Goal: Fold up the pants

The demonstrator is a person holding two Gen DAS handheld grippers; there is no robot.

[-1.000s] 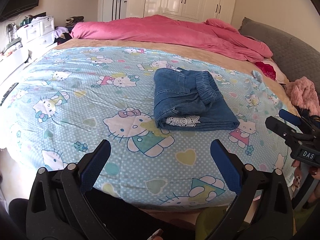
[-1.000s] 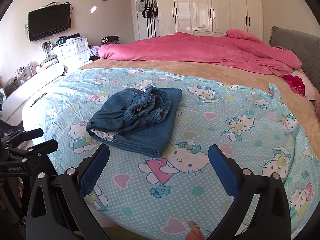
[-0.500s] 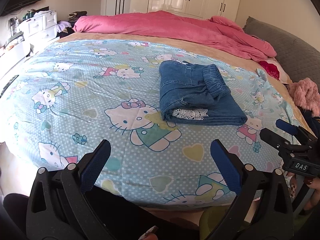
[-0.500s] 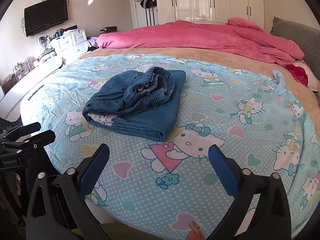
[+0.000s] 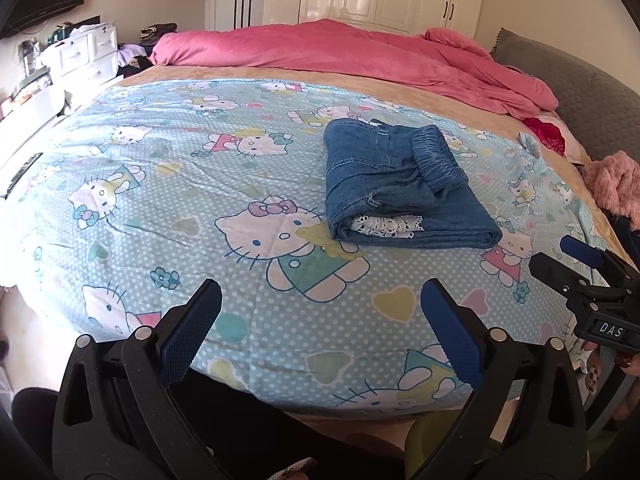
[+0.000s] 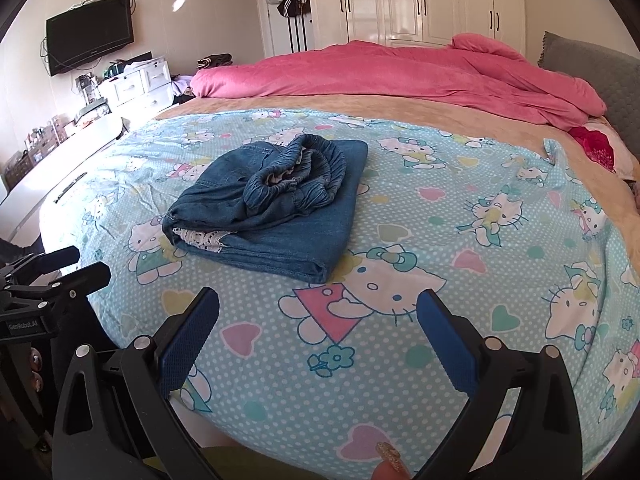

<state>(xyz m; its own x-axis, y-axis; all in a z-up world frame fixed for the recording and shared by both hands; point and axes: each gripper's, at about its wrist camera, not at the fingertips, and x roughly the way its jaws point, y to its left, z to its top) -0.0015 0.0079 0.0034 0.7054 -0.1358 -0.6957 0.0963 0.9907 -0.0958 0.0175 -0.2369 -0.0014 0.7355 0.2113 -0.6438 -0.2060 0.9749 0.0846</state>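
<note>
Bedding fills most of both views: a blue cartoon-cat sheet (image 5: 168, 184) is spread over the mattress, with a tan blanket (image 6: 360, 110) showing beyond it and a rumpled pink duvet (image 5: 340, 52) heaped along the far side. White wardrobe doors (image 6: 432, 0) line the back wall, and a dark television (image 6: 90, 40) hangs on the wall to the left. Folded denim pants (image 5: 396, 184) lie on the sheet as a compact stack, elastic waistband bunched on top and a strip of white lace peeking from the near edge. Both tools hover near the bed's front edge, well apart from the pants: the left gripper (image 5: 320, 332) and the right gripper (image 6: 318, 332) each have their blue-padded fingers spread wide, holding nothing.
</note>
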